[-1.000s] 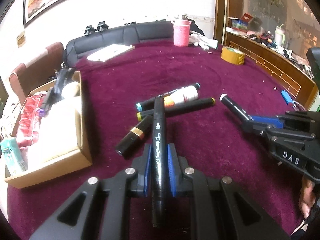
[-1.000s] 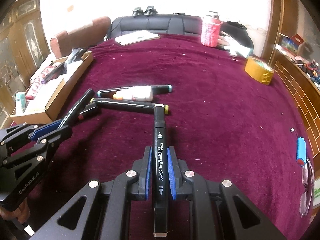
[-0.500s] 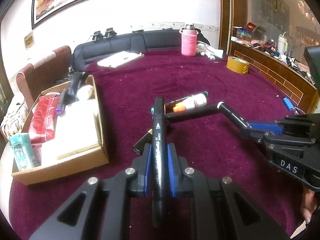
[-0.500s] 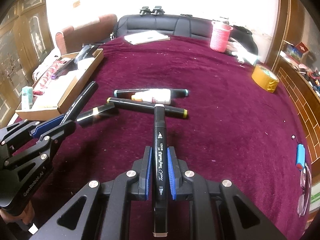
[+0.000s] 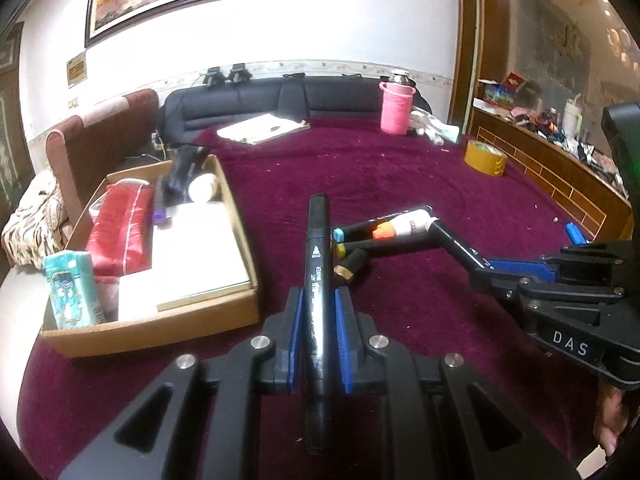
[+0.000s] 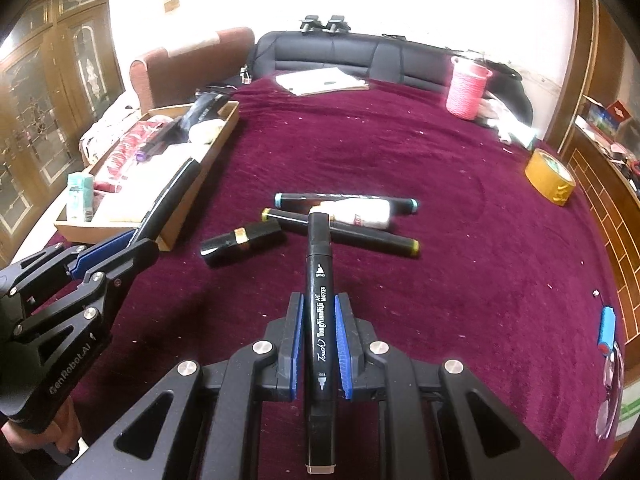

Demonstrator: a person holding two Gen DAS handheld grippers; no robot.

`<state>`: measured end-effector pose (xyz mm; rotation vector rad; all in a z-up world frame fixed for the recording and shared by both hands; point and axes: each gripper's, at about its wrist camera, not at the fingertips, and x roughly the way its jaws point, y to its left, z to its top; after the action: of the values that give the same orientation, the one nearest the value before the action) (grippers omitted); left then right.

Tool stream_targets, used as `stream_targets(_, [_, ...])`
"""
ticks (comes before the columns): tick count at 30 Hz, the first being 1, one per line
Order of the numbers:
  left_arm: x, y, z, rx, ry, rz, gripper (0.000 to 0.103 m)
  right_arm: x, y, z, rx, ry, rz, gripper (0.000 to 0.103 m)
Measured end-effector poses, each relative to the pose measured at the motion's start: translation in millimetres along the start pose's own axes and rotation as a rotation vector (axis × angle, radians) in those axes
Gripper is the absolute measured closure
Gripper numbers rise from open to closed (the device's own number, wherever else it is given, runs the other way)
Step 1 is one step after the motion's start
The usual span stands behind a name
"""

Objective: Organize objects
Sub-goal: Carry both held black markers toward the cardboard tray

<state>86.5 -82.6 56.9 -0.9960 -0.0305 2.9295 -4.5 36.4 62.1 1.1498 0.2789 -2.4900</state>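
My left gripper (image 5: 318, 304) is shut on a black art marker (image 5: 317, 264), held above the purple cloth just right of the cardboard box (image 5: 160, 320). My right gripper (image 6: 318, 312) is shut on another black art marker (image 6: 319, 280), pointing at the pile. On the cloth lie a blue-capped marker (image 6: 296, 199), a yellow-capped marker (image 6: 372, 236), a white tube (image 6: 360, 212) and a black lipstick (image 6: 240, 242). The left gripper also shows in the right wrist view (image 6: 120, 248), and the right gripper in the left wrist view (image 5: 516, 270).
The box holds a red pouch (image 5: 120, 228), a teal pack (image 5: 68, 288), white items and a dark tube. A pink cup (image 5: 395, 110), a yellow tape roll (image 5: 484, 158), papers (image 5: 260, 128) and a small blue object (image 6: 608, 326) lie on the cloth. A sofa runs behind.
Both grippers have risen and pulled back from the pile with their markers. The left gripper has shifted left, closer to the cardboard box.
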Motion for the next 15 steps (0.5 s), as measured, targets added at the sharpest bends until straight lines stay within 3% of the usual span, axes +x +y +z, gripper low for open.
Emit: stream_targets(15, [-22.0,68.6,4.2,-0.153,-0.046,0.066,0.088,-20.3,-43.6,16.5,0.113,-0.035,-0.011,0.087])
